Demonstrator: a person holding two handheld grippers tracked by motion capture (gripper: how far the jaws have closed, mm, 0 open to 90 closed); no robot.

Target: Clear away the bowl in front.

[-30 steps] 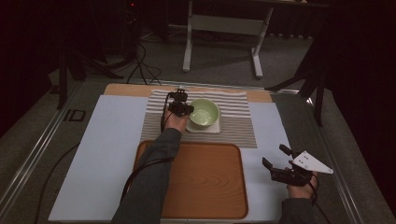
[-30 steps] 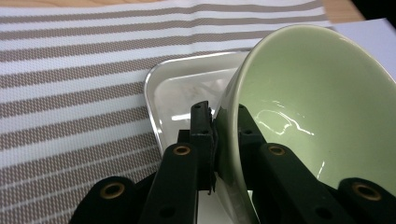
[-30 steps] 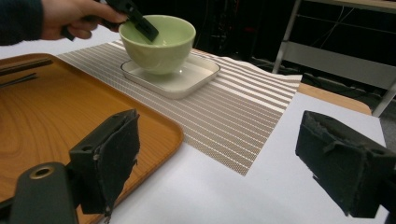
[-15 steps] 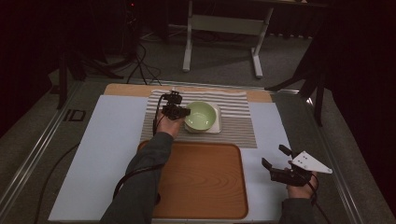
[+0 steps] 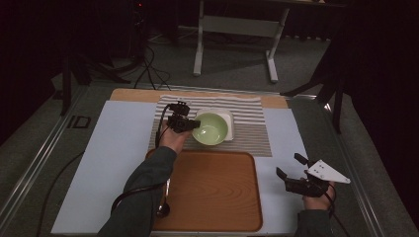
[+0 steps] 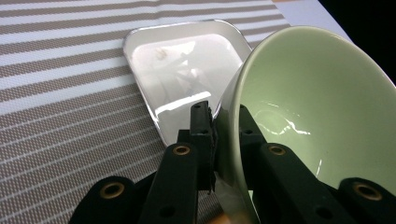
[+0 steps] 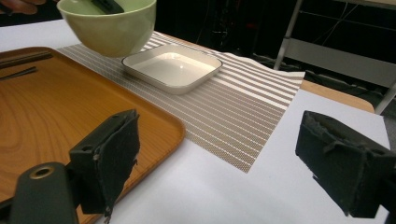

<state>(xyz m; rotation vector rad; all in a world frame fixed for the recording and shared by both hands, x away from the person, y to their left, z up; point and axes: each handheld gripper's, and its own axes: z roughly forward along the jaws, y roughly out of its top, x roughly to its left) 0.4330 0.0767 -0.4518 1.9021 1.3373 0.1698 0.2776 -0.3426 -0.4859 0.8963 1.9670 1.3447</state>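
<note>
Since the earlier high-view pictures, we see the left gripper [image 5: 190,123] and the green bowl [image 5: 211,129] it carries drawn a little nearer the wooden tray [image 5: 212,197], with the bowl now partly off the white square dish [image 5: 226,114] it sat over before. We find the right gripper [image 5: 291,170] where it was, beside the tray's right edge on the pale blue mat [image 5: 108,158].

Looking along the left gripper [image 6: 219,135], we see its jaws clamped on the bowl's [image 6: 317,102] rim, one pad inside and one outside, and the bowl tilted. From the right gripper view the bowl [image 7: 109,25] hangs clear above the striped placemat [image 7: 233,116], near the tray's [image 7: 70,107] far corner and just beside the dish [image 7: 173,67].

We see nothing inside the bowl but a shine on its glaze, and the dish [image 6: 182,70] likewise holds nothing. On the tray's left side lie dark utensils [image 5: 164,202], too dim for us to name.

We find the right gripper's [image 7: 215,163] jaws standing wide apart with nothing between them, over the mat near the placemat's corner.
</note>
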